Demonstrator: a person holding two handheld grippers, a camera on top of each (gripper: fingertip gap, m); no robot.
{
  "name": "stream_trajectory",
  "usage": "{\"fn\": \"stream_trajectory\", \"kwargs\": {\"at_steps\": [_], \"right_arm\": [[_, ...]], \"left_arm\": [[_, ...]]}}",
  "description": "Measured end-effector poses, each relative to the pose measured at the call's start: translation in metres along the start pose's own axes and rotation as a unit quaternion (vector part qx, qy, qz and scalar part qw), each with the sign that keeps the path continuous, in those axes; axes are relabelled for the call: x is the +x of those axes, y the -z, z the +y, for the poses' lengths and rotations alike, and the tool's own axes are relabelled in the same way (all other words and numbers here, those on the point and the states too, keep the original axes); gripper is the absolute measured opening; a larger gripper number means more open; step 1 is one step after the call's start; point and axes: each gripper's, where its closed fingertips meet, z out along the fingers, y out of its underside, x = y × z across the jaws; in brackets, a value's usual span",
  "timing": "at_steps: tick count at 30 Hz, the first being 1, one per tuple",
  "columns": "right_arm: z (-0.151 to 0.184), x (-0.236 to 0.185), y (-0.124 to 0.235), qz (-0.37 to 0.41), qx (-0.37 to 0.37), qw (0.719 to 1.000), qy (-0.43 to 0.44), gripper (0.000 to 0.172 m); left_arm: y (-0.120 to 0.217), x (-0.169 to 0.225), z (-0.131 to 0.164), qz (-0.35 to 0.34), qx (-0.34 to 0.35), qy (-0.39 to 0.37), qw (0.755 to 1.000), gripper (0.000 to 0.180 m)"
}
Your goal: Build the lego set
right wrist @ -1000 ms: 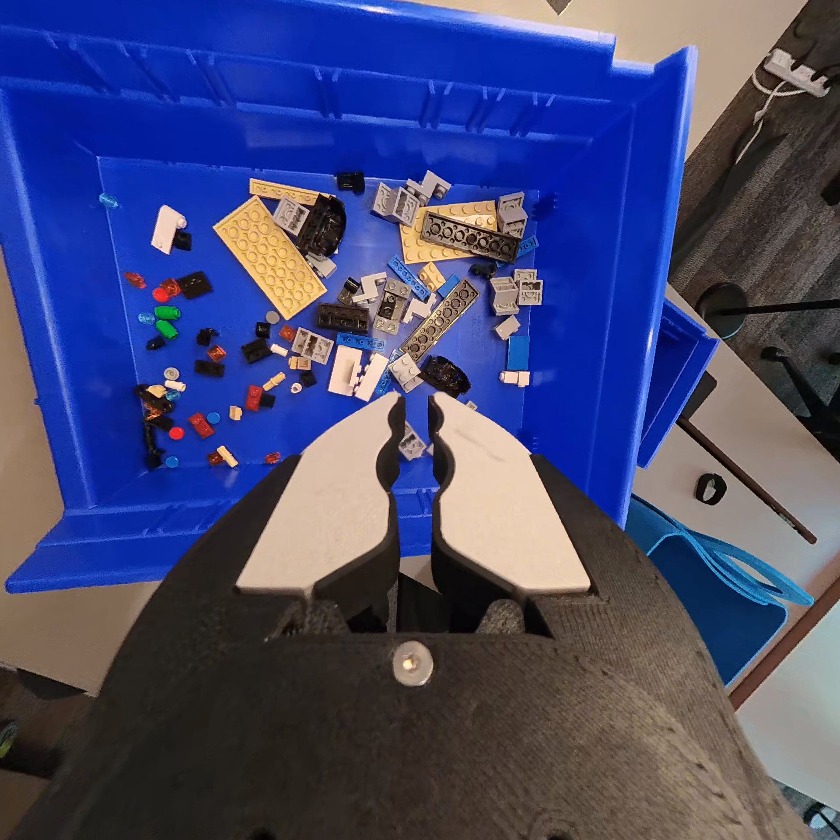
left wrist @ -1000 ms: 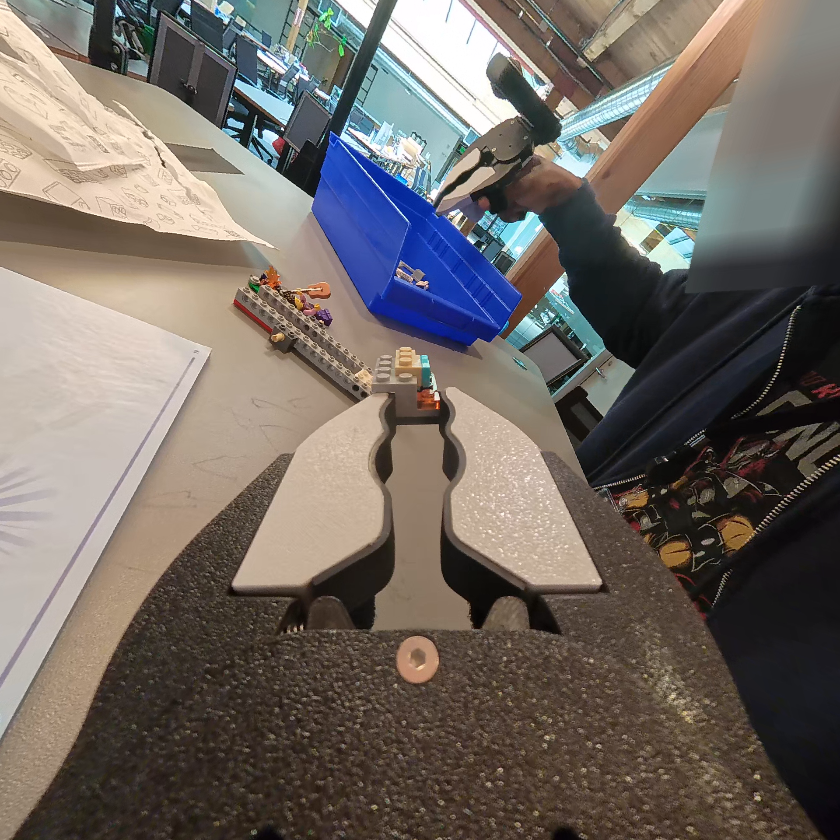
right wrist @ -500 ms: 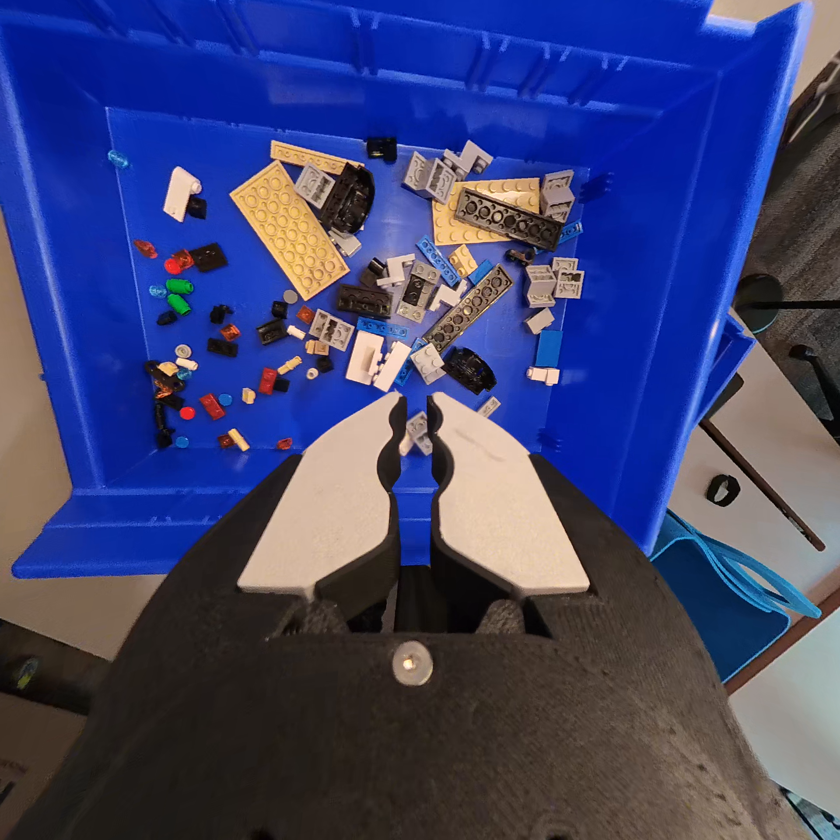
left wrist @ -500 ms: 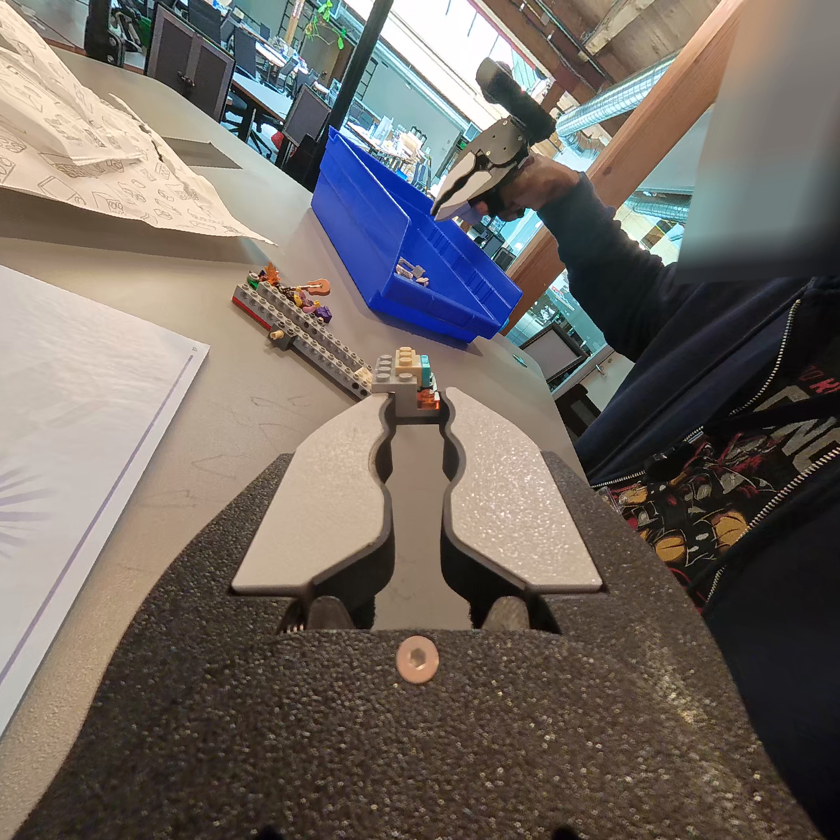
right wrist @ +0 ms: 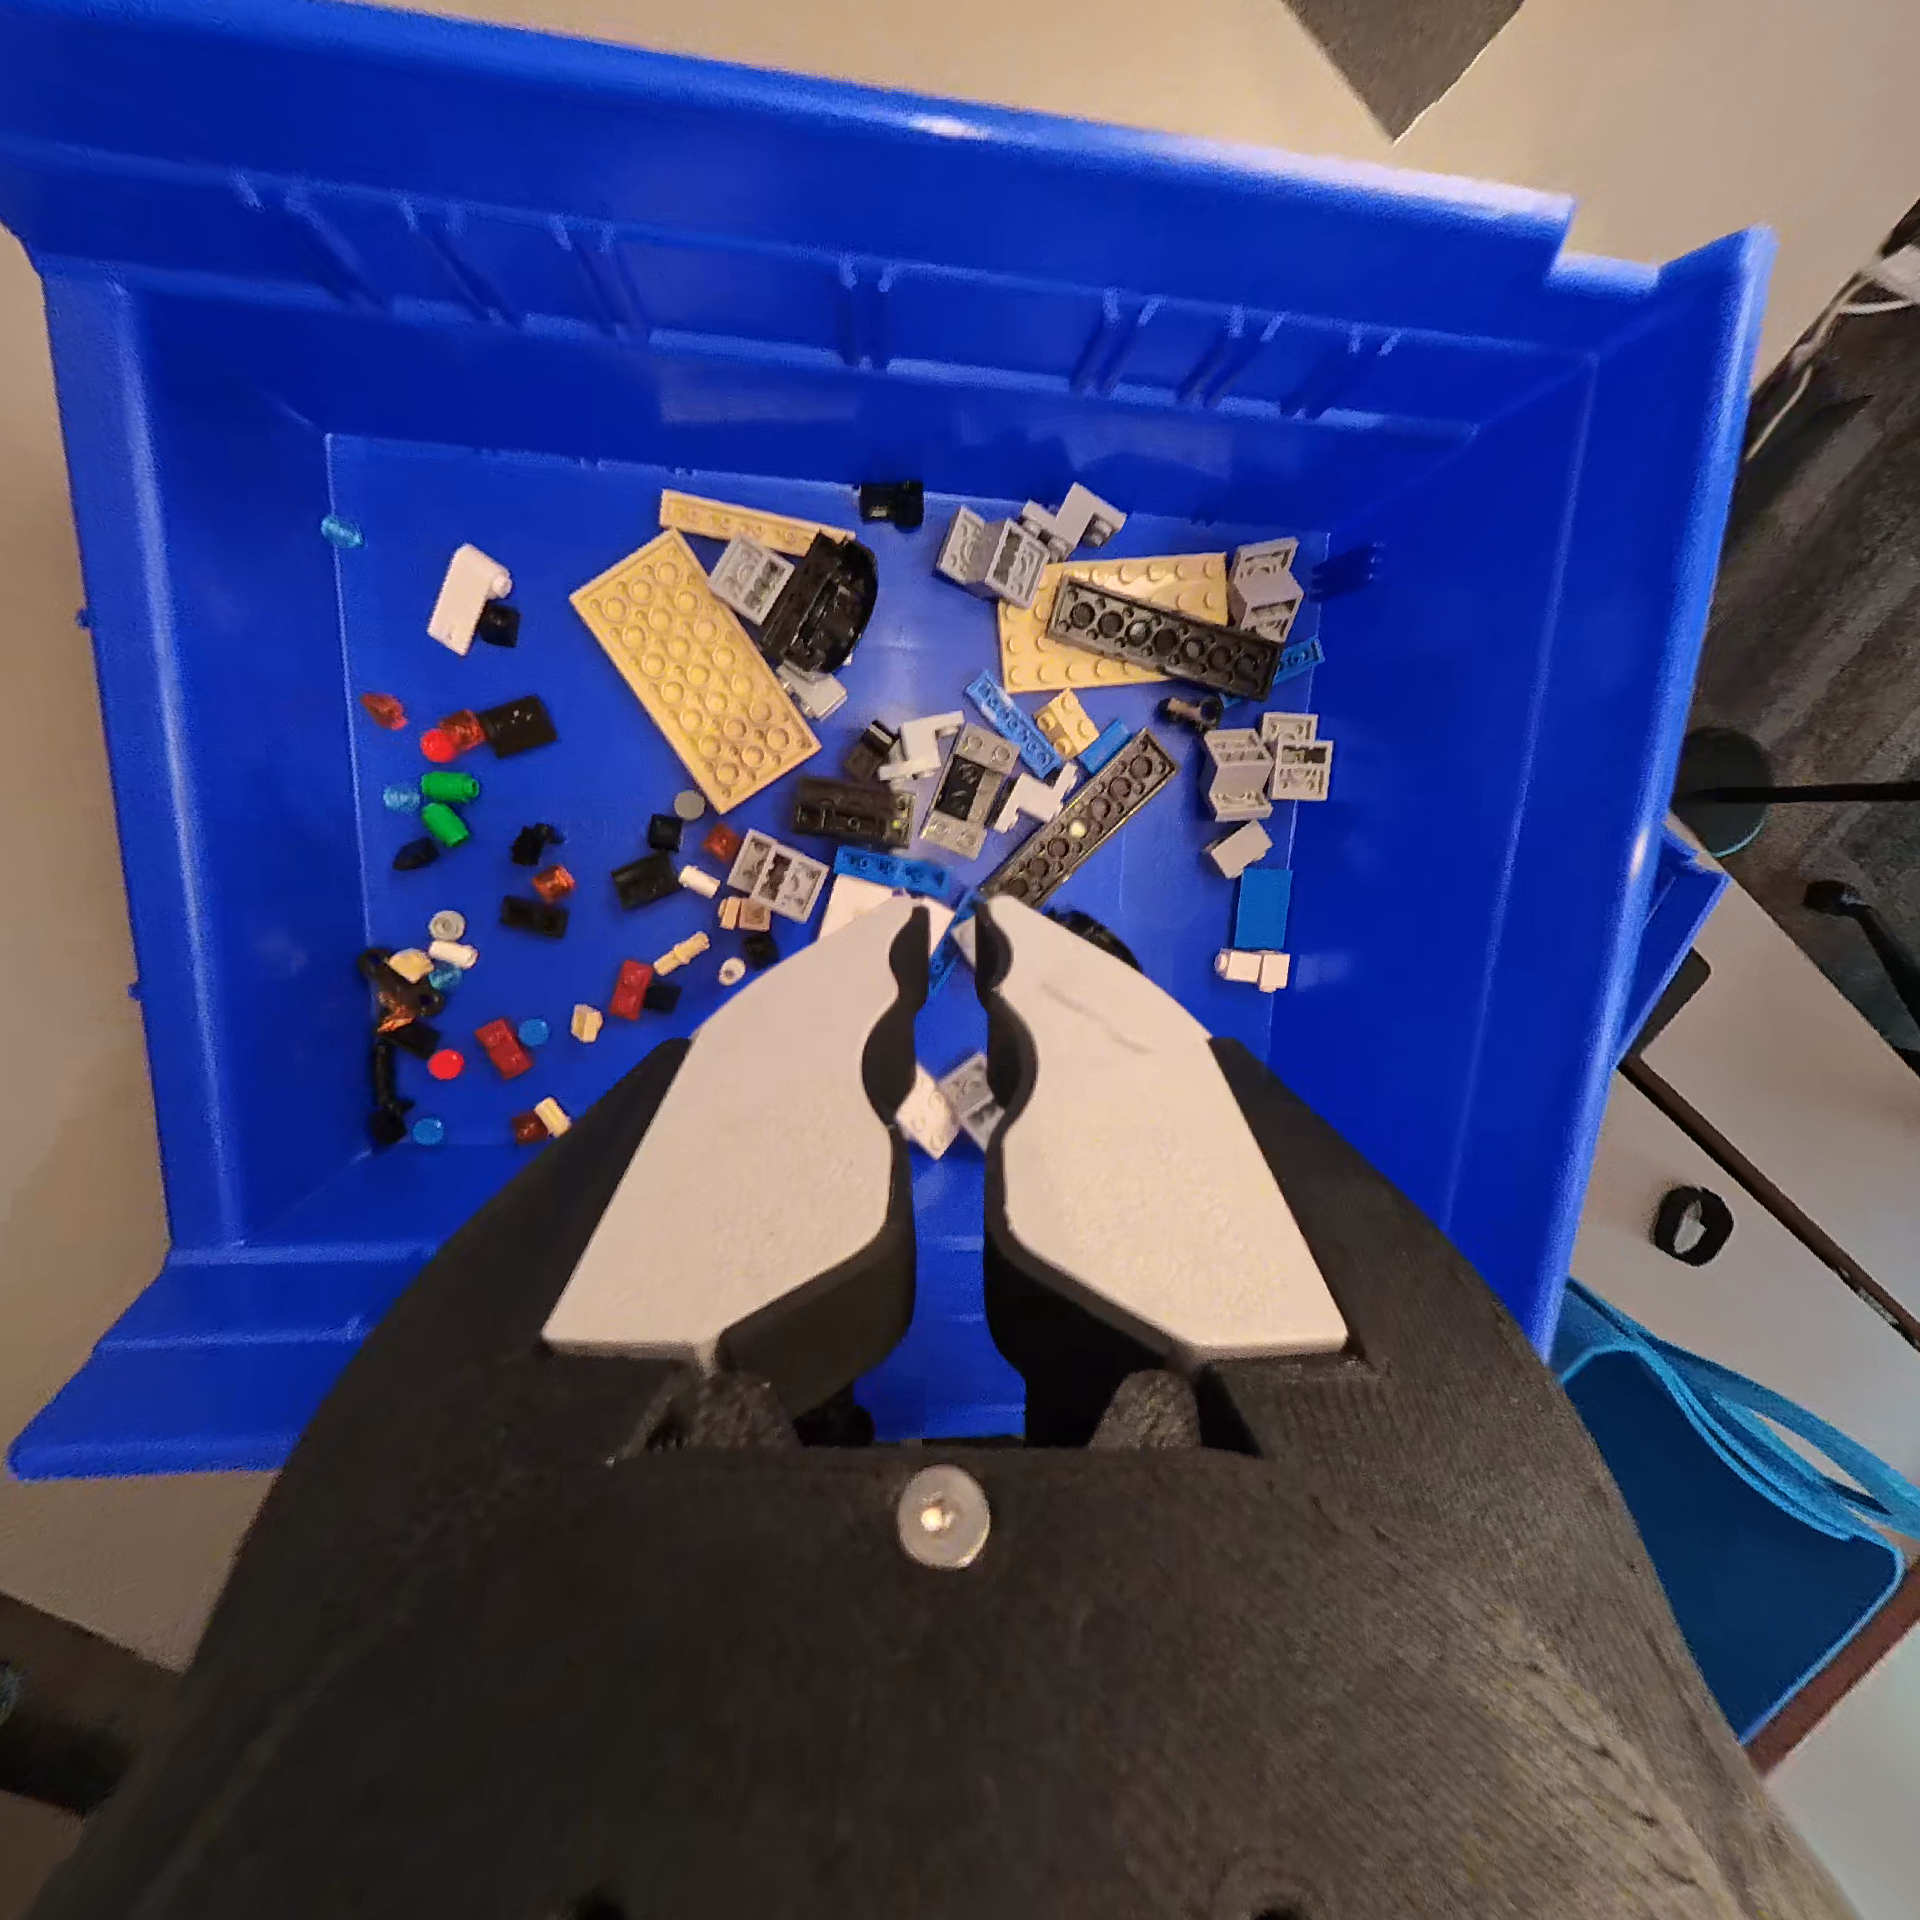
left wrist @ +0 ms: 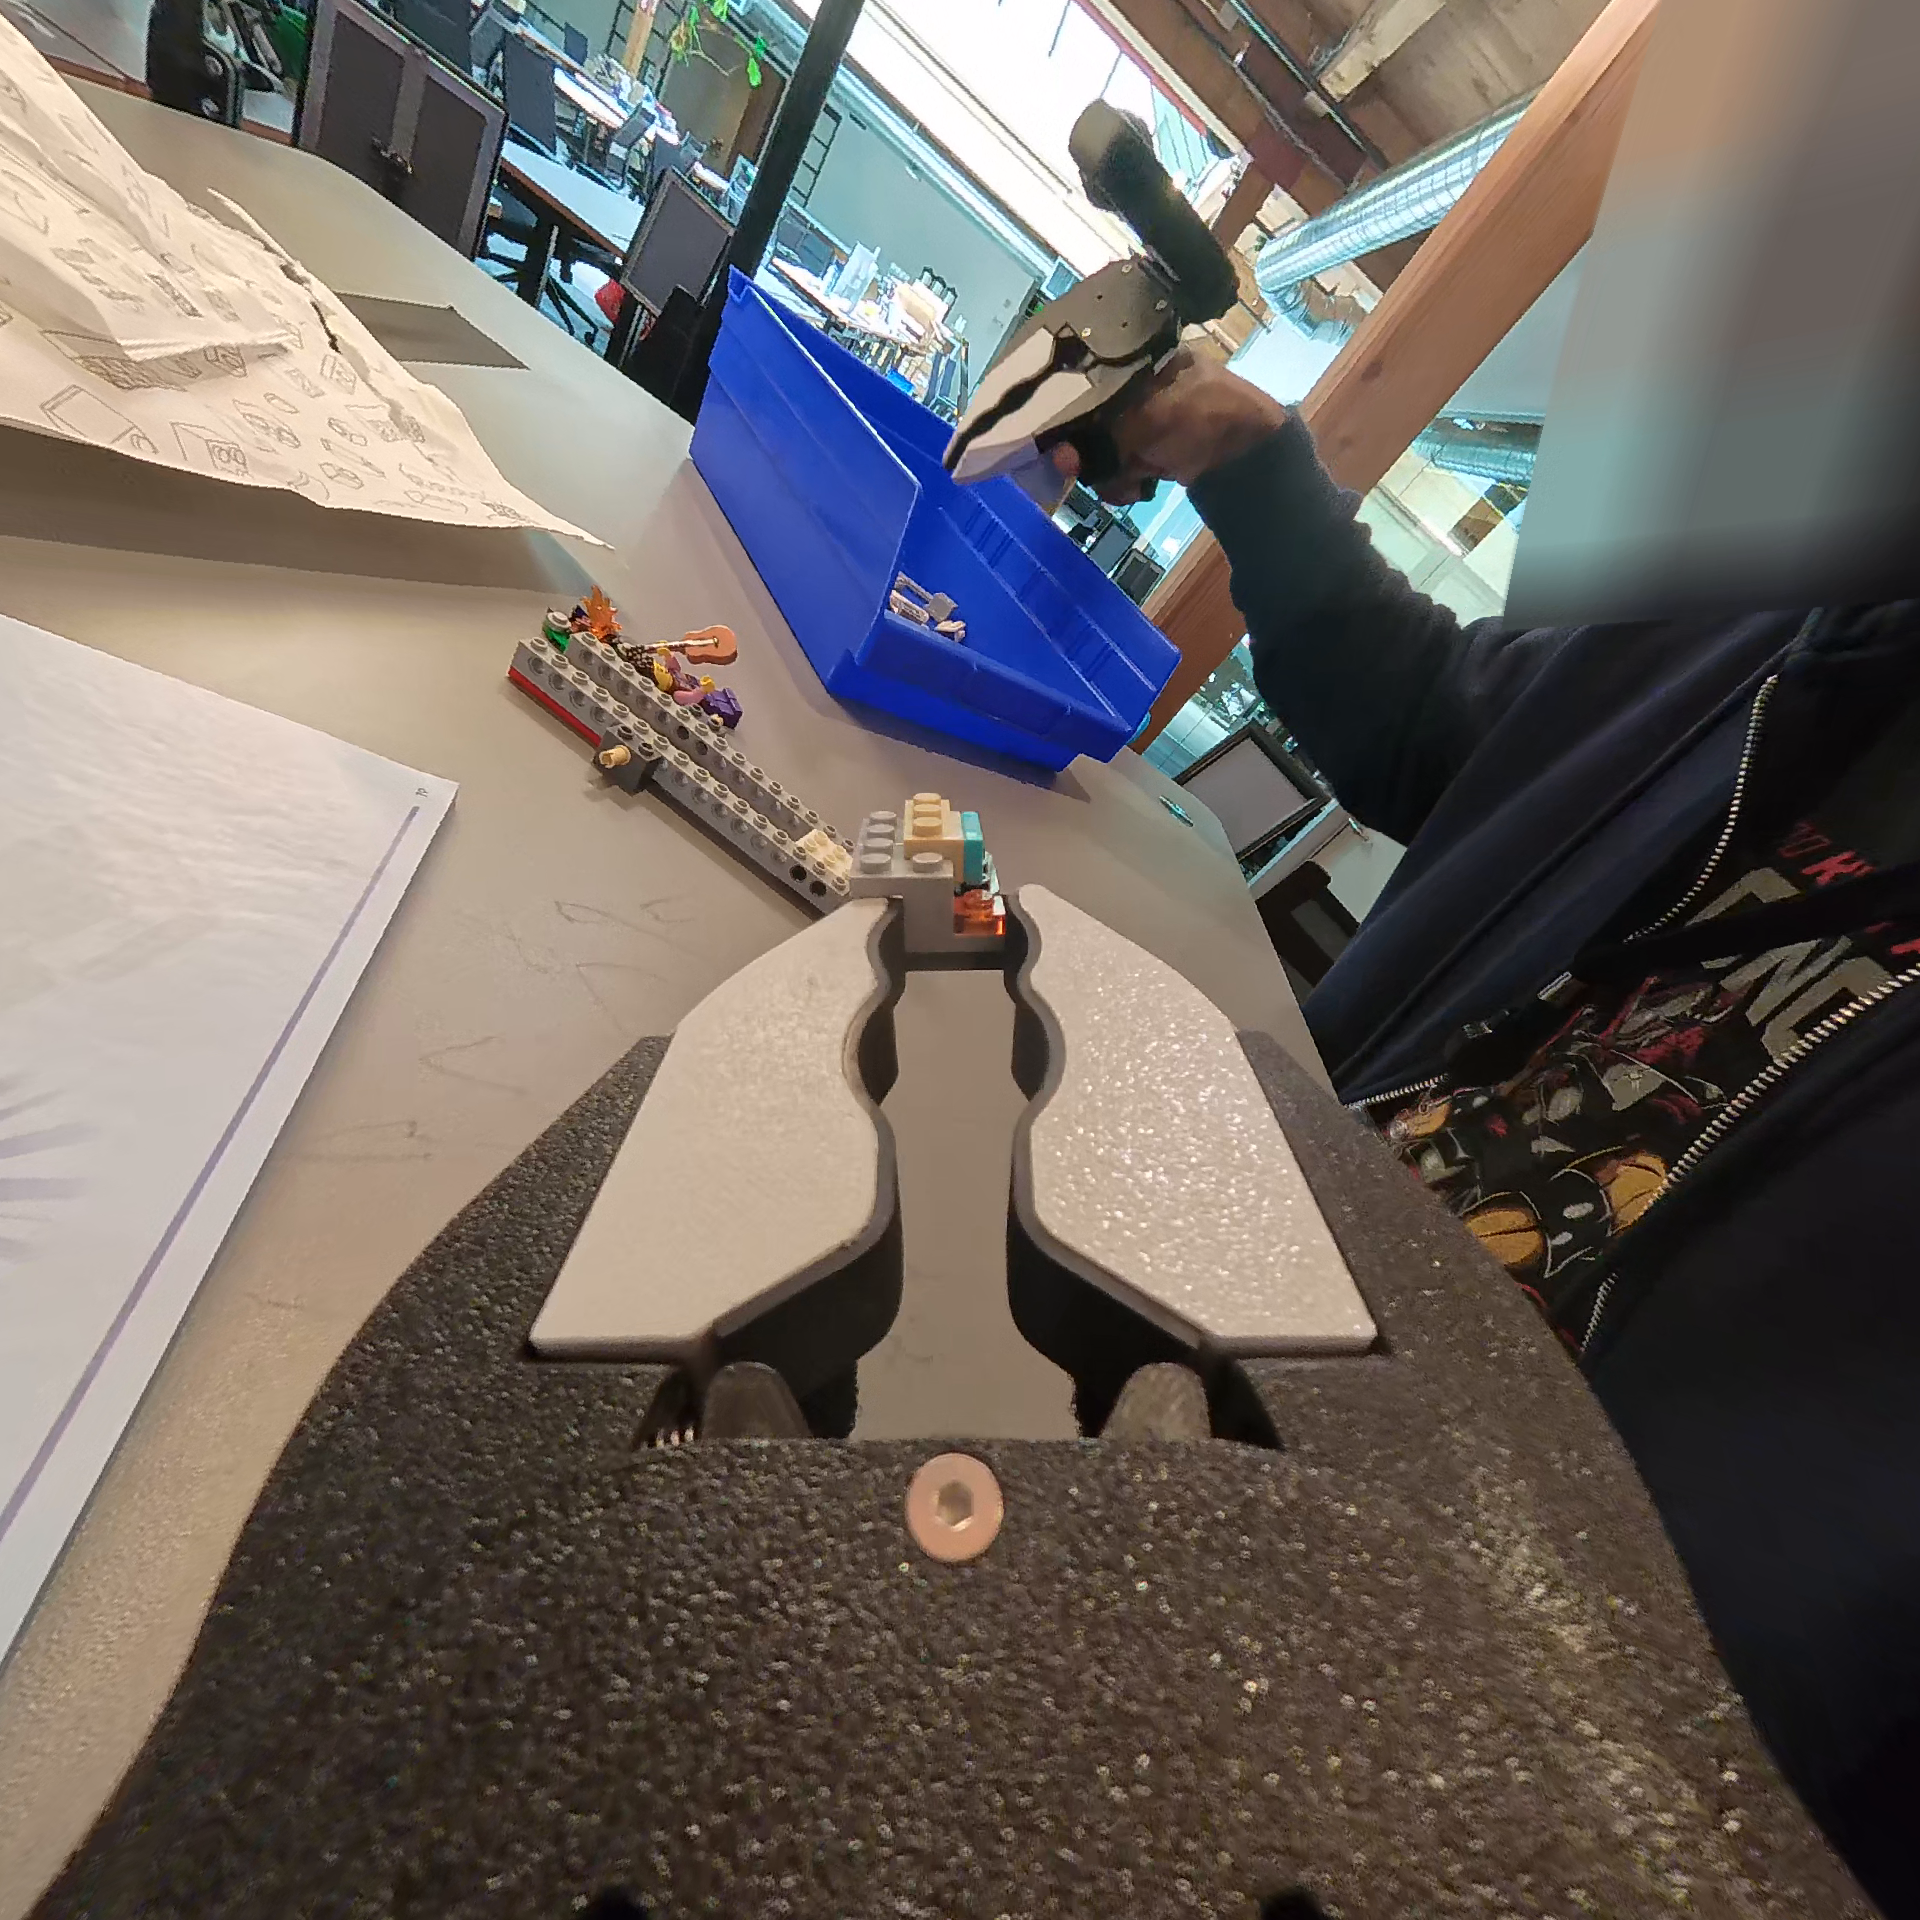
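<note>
Low over the grey tabletop [left wrist: 436,997], the left gripper [left wrist: 951,920] has its 2 light grey fingers closed part-way on a small assembly of plastic building bricks [left wrist: 930,868]: a grey stepped block topped by a tan brick, with a teal piece and a clear orange stud on its right side. Both fingertips press against the lower grey part, and the assembly rests on the table at the tips. Just beyond and left of the tips lies a long grey studded beam with a red strip along its edge [left wrist: 675,738], carrying small purple, orange and green pieces at its far end. Farther left of that gripper lies a white sheet with a thin purple line [left wrist: 177,935], and beyond it a crumpled sheet of printed line drawings [left wrist: 208,395].

Ahead and to the right stands a blue plastic bin [left wrist: 821,488]. A hand in a dark sleeve holds the right gripper [right wrist: 951,914] above it, pointing down into it. Its fingers stand only a narrow slit apart, and nothing is pinched between them; loose bricks on the bin floor show through the gap. Beneath and around its tips lie many small pieces, among them a tan studded plate [right wrist: 691,681] to the upper left, a dark grey studded strip [right wrist: 1086,831] just beyond, and a blue tile [right wrist: 1264,907] to the right.
</note>
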Motion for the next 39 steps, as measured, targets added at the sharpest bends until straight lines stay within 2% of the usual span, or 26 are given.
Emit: {"fn": "stream_trajectory", "kwargs": {"at_steps": [3,7,9,14,17,22,30,34,39], "right_arm": [[-0.009,0.023,0.003,0.023,0.030,0.999,-0.007,0.009],[-0.012,0.084,0.020,0.109,0.036,0.993,-0.032,0.017],[-0.015,0.107,0.026,0.127,0.040,0.990,-0.040,0.020],[0.002,0.128,0.003,0.116,-0.032,0.992,-0.027,0.033],[0.015,0.115,-0.018,0.069,-0.073,0.995,-0.022,0.037],[0.015,0.100,-0.024,0.077,-0.088,0.993,0.005,0.038],[-0.003,0.012,-0.019,-0.018,-0.054,0.995,0.082,0.027],[-0.007,-0.035,-0.009,-0.098,-0.019,0.989,0.106,0.024],[-0.017,-0.035,0.007,-0.137,0.089,0.985,0.058,0.031]], "left_arm": [[0.000,-0.001,-0.001,0.002,0.003,0.004,1.000,0.017],[0.003,-0.004,-0.006,-0.010,0.022,0.005,1.000,0.017],[0.003,-0.005,-0.006,-0.014,0.023,0.006,1.000,0.017],[0.000,-0.009,-0.005,-0.021,0.015,0.013,1.000,0.017],[-0.002,-0.009,-0.003,-0.024,0.007,0.010,1.000,0.017],[-0.002,-0.009,-0.003,-0.021,0.007,0.012,1.000,0.017],[-0.002,-0.008,-0.003,-0.020,0.007,0.009,1.000,0.017],[-0.002,-0.007,-0.002,-0.018,0.005,0.007,1.000,0.017],[-0.002,-0.005,-0.003,-0.014,0.006,0.005,1.000,0.017]]}}
